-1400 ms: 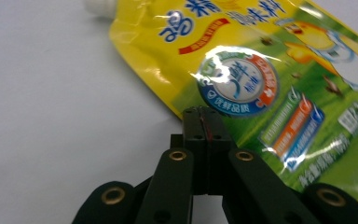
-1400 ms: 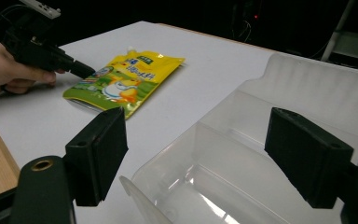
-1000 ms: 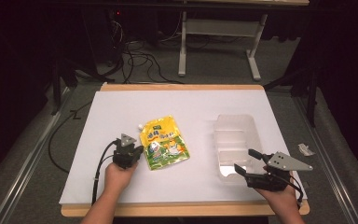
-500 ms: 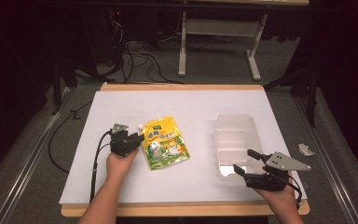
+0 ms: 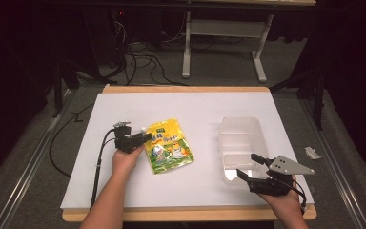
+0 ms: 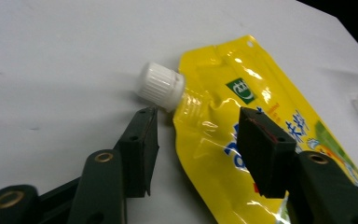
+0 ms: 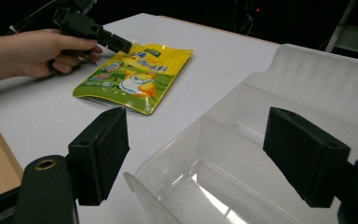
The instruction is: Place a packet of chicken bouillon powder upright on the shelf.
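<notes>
At the near right edge of the table [image 5: 205, 102], the right gripper [image 5: 252, 167] sits in the person's hand with its fingers [image 7: 103, 154] spread wide and holding nothing; seen from the right gripper view, they frame the near end of a clear plastic container [image 5: 240, 143] without touching it, one finger outside its near wall and the other over its inside. The container lies on the right part of the white table sheet with nothing in it that can be made out. To the left, a little farther in, the left gripper [image 5: 145, 139] is at the far left corner of a yellow spouted pouch [image 5: 169, 145], which lies flat on the sheet near the middle of the table, well apart from the container. In the left gripper view its fingers [image 6: 140, 149] stand wide apart, one on the bare sheet just beside the white screw cap [image 6: 161, 86] and the other over the printed face of the pouch [image 6: 261, 121], so that the pouch's corner below the spout lies between them, not yet pinched. By the look of it the work is at its start: the pouch has not been gripped or lifted, and what probably remains is closing on that corner, carrying the pouch rightward and putting it into the container.
</notes>
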A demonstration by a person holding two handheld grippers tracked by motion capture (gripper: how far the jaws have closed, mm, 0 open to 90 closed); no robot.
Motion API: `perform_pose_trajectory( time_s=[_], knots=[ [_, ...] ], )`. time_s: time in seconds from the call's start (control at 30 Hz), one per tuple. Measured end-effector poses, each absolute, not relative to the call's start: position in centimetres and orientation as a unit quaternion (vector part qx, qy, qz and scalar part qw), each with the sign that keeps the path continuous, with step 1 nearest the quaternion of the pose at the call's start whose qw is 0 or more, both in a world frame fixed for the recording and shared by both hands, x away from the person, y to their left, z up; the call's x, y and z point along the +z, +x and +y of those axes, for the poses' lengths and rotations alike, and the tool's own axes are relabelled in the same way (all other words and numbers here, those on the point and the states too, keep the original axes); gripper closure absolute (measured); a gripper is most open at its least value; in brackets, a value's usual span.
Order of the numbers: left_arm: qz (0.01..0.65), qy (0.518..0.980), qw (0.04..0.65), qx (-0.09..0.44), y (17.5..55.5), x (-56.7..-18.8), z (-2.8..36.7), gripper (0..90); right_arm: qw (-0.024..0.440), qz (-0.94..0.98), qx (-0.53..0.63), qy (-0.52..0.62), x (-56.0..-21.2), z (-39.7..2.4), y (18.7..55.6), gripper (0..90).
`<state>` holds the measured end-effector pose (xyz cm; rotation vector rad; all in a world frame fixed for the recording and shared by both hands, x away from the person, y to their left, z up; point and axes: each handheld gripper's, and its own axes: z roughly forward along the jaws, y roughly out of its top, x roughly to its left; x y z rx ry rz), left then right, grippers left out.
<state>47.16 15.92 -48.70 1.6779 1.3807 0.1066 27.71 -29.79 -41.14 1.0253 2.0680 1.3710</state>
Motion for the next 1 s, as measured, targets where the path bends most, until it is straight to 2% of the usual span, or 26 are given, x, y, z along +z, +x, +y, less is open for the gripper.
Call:
perform_pose_trajectory(
  time_s=[0.03,0.13,0.27,0.3,0.63,0.77,1.0],
  knots=[
    [0.563,0.682,0.466,0.037,47.2,-48.7,16.0,49.9,0.226,0.750,0.498,0.373,-41.1,-29.8,27.7,22.5],
    [0.565,0.680,0.467,0.021,47.2,-48.9,16.2,59.8,0.225,0.749,0.498,0.373,-41.1,-29.8,27.7,22.6],
    [0.568,0.680,0.464,0.019,47.2,-48.9,16.3,66.7,0.225,0.749,0.499,0.373,-41.1,-29.8,27.7,22.6],
    [0.564,0.683,0.463,0.012,47.1,-49.0,16.2,72.2,0.225,0.748,0.499,0.376,-41.1,-29.8,27.7,22.6],
    [0.533,0.708,0.462,0.048,46.4,-48.6,15.2,89.5,0.225,0.746,0.498,0.380,-41.1,-29.9,27.6,23.0],
    [0.533,0.707,0.461,0.067,46.1,-48.4,14.8,90.0,0.228,0.748,0.497,0.376,-41.1,-29.9,27.7,23.1],
    [0.531,0.705,0.449,0.136,44.8,-47.7,13.4,90.0,0.228,0.747,0.498,0.376,-41.0,-30.0,27.6,23.5]
  ],
)
